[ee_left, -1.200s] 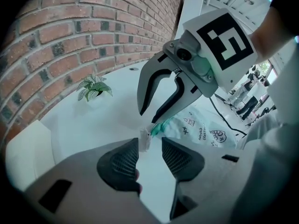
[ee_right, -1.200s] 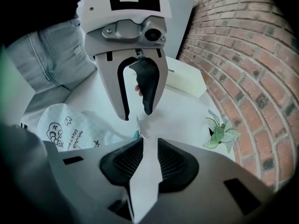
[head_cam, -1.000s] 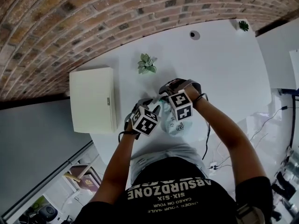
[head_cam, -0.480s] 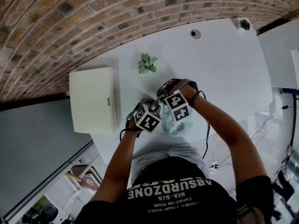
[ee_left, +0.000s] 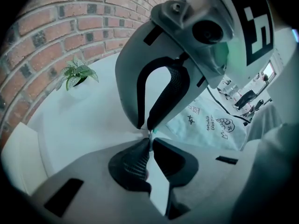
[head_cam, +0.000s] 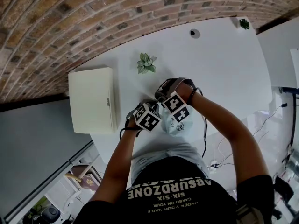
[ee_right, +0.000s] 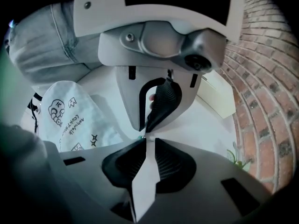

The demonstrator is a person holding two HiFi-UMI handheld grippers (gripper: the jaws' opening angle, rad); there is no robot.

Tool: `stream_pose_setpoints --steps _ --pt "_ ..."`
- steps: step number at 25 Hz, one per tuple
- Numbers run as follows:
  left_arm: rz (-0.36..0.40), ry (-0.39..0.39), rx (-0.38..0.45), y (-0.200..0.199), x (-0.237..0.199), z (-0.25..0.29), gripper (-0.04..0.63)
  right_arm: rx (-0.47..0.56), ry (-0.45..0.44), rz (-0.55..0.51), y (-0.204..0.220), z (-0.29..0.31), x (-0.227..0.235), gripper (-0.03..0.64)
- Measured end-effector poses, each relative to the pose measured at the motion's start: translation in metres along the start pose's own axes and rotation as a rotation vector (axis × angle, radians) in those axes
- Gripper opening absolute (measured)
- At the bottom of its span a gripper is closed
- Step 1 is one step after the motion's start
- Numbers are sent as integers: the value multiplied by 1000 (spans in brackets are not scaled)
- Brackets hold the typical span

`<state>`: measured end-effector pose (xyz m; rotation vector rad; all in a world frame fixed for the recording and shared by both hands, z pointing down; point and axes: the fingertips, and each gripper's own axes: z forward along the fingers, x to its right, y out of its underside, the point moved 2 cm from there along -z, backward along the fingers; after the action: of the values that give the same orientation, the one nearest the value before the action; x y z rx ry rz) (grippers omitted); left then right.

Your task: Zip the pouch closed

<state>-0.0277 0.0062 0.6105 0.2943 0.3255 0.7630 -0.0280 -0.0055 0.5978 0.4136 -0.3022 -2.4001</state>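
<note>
A pale pouch (head_cam: 178, 125) printed with small doodles lies on the white table (head_cam: 219, 69), also seen as pouch (ee_left: 212, 125) and pouch (ee_right: 70, 113). Both grippers point steeply down and meet tip to tip at its far end. My left gripper (ee_left: 150, 143) is closing, its tips pinched on a small bit of the pouch's end. My right gripper (ee_right: 146, 141) is closing too, tips drawn in on a tiny piece there that looks like the zip pull. In the head view the left gripper (head_cam: 156, 108) and right gripper (head_cam: 162, 101) hide that spot.
A white box (head_cam: 92, 100) stands at the table's left. A small potted plant (head_cam: 146, 63) sits behind the grippers, and another plant (head_cam: 244, 24) at the far corner. A cable hole (head_cam: 194, 33) lies near the back edge. The brick wall runs behind.
The right gripper's cube has rolled and shifted slightly left toward the left gripper. Both grippers stay over the pouch's far end.
</note>
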Motion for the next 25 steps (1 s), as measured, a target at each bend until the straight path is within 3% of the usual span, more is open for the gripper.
stream_pose_setpoints --steps 6,15,25 --pt "26 1 -6 -2 -1 -3 25 -34 3 -64 2 1 3 57" --pt "143 -7 -26 -8 -1 -9 21 -51 -19 -100 11 -1 4 64" --pt "171 0 -35 -9 -4 -8 21 -42 -46 -178 9 3 6 64"
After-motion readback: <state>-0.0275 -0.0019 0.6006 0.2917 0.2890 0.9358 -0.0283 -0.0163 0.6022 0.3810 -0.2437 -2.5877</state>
